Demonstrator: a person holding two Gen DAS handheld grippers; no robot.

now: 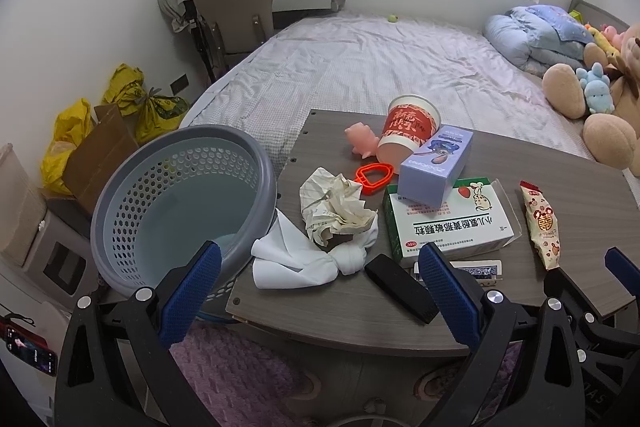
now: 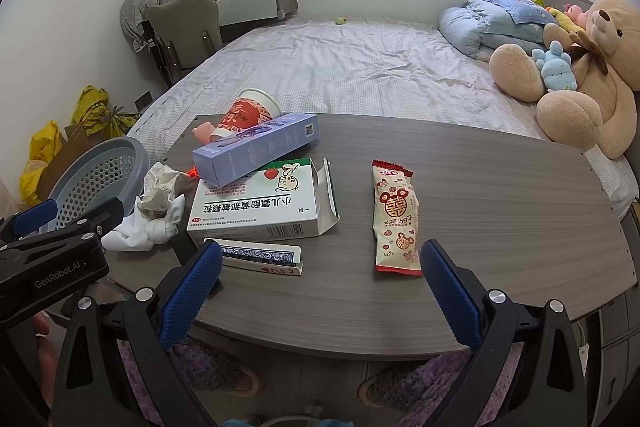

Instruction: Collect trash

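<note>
Both grippers hovering at near table edge, jaws spread wide, nothing pinched: left gripper [image 1: 320, 291] facing basket side, right gripper [image 2: 320, 287] facing snack side. Grey perforated basket [image 1: 132, 203] sitting off table's [image 2: 500, 227] left edge. Med box [image 2: 256, 211] lying flat w/ end flap open, blue box [image 2: 256, 155] leaning on top. Snack wrapper [image 2: 396, 215] lying alone, mid-table. Crumpled paper wad [image 1: 336, 203], stained, resting on white cloth [image 1: 296, 255] beside basket.
</note>
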